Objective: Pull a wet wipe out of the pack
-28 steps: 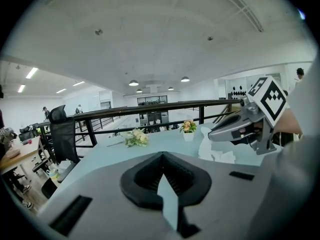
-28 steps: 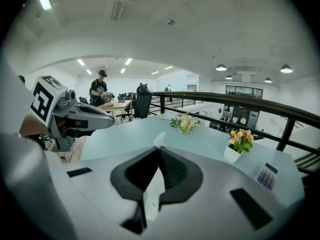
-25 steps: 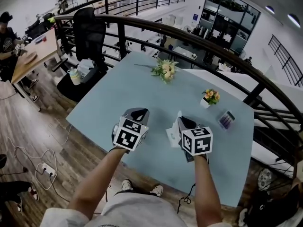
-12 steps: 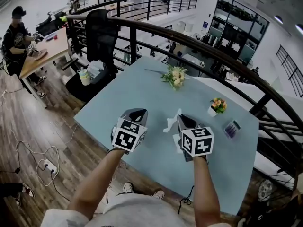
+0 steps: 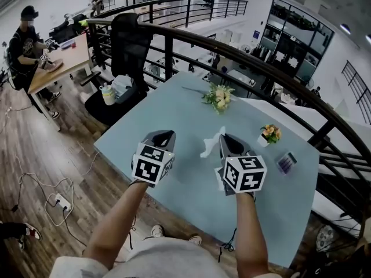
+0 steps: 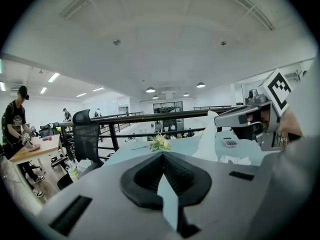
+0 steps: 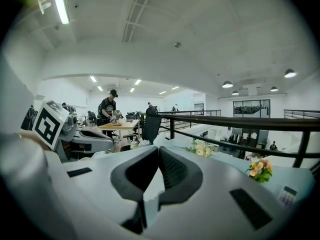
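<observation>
Over the table (image 5: 174, 114), right gripper (image 5: 223, 138) jaws clamp a wet wipe (image 5: 210, 144); left gripper (image 5: 164, 134) closed.

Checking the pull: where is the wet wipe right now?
Head view, just right of centre: the wet wipe hangs pinched in the right gripper, above the table.

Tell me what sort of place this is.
Probably an open-plan office or workshop, up on a mezzanine: a black railing runs past the table with a lower floor beyond it, an office chair stands nearby, and a person works at a wooden desk.
</observation>
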Available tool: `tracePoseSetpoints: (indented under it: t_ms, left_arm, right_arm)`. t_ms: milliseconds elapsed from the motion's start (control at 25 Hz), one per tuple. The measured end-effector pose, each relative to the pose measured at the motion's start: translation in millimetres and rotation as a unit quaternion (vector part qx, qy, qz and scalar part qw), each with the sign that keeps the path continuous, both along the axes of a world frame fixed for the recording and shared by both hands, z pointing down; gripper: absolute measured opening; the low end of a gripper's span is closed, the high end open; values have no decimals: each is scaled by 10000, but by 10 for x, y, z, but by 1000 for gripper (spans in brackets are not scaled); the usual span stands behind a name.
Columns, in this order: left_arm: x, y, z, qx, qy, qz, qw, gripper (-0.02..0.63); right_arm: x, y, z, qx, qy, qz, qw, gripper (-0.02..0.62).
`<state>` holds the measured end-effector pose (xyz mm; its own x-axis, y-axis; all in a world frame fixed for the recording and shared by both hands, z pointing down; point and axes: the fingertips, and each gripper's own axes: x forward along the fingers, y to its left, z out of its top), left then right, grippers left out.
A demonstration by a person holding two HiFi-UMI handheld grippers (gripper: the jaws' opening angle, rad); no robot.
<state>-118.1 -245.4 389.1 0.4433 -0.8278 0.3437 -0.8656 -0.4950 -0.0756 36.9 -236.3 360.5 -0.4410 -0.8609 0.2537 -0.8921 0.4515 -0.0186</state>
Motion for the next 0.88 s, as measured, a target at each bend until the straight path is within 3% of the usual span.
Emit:
tracePoseSetpoints:
  t_ms: [880]
  left_arm:
    - [-11,-47,0,-23,72,-20,10000,-6]
  right_arm:
    - [81,-20,-48,55,-93,123,9999,9]
